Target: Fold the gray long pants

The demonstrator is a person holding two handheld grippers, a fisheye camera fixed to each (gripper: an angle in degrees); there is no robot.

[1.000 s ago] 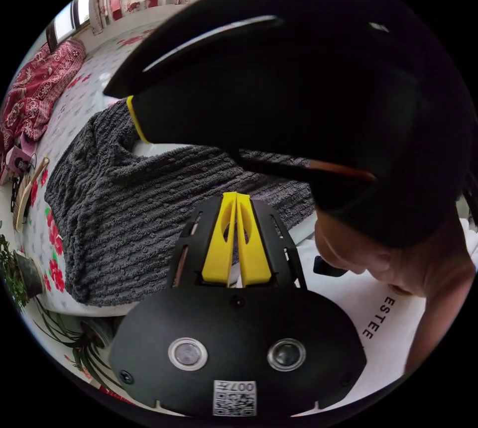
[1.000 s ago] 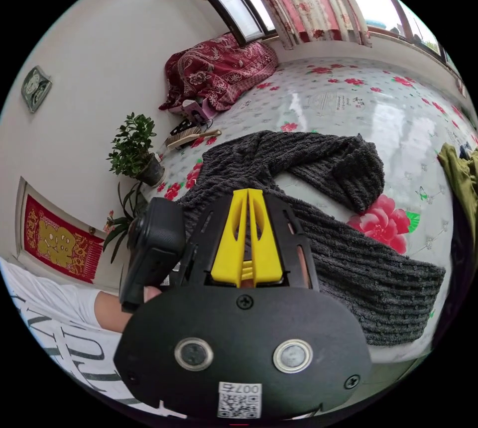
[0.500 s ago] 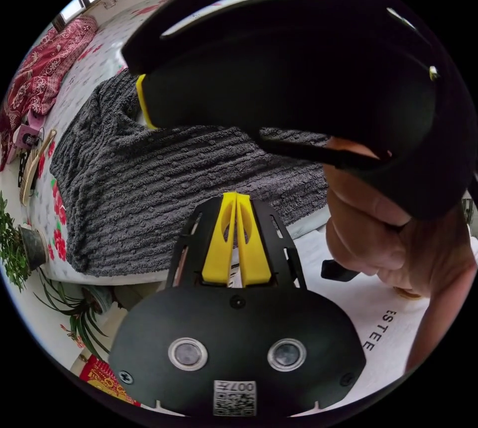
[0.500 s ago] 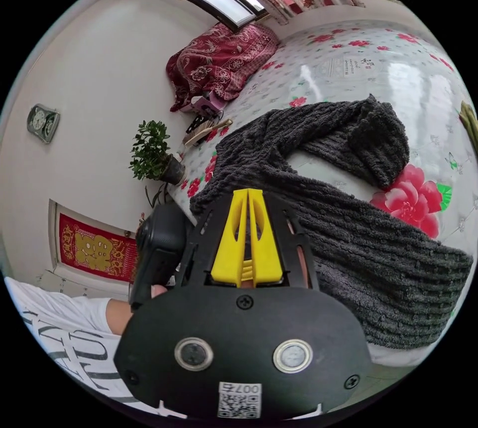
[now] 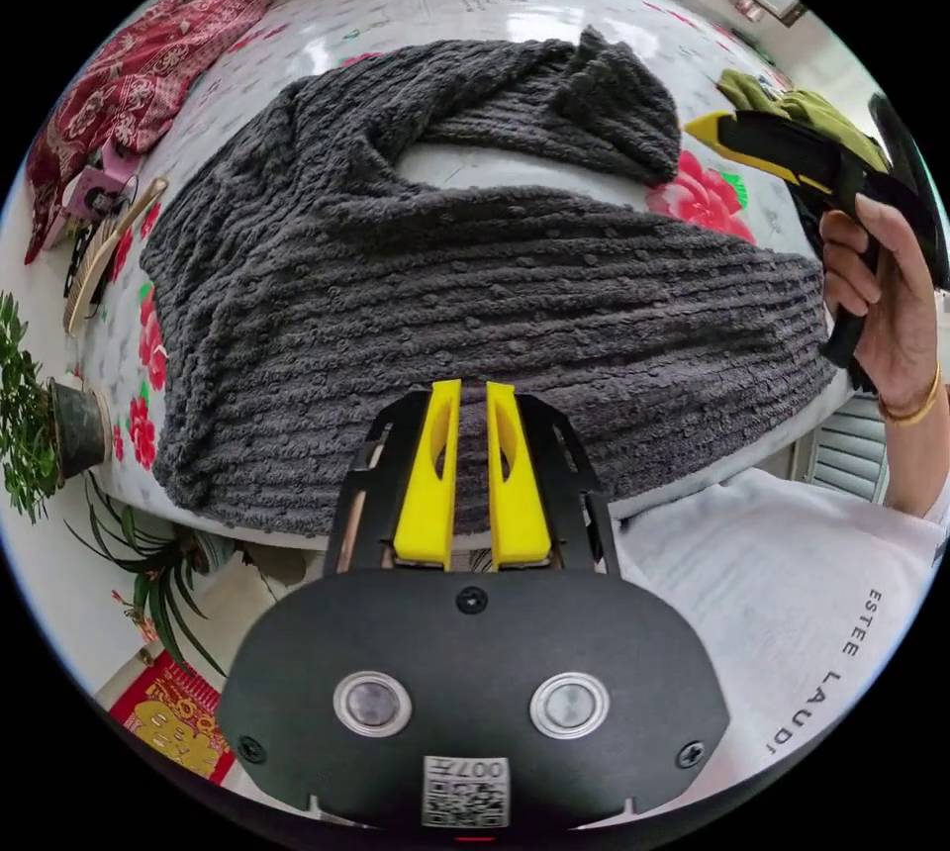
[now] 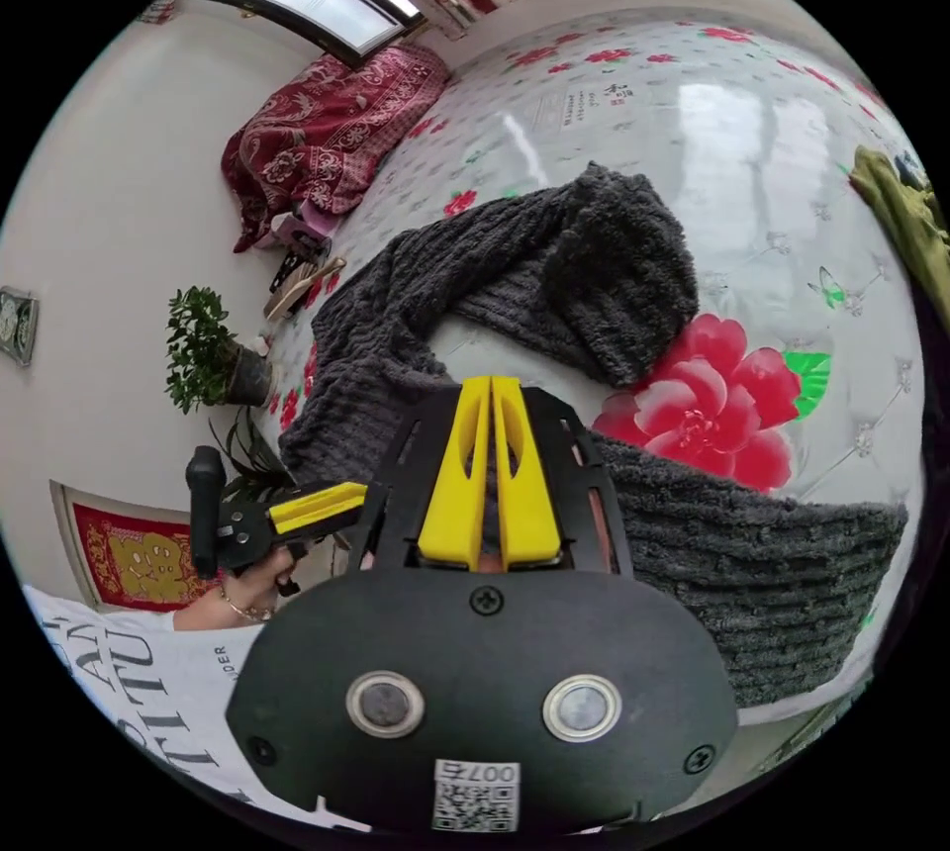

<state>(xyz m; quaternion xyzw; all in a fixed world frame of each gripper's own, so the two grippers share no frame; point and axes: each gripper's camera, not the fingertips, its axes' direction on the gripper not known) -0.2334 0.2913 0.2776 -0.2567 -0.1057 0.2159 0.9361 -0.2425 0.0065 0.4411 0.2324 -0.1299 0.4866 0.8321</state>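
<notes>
Parted now, left hand-held gripper jaws; right hand-held gripper seemingly closed (empty) above gray pants.

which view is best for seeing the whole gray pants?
Left gripper view: the gray pants spread across the frame, both legs and the bent-over end in sight. In the right gripper view that view's own gripper covers the middle, leaving the curled leg and one edge.

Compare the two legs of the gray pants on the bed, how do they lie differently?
The near leg lies stretched out flat along the bed's edge; the far leg curves away and its end is folded back on itself. The near leg looks wide, the far leg bunched and narrower. Both share the same dark gray ribbed knit.
</notes>
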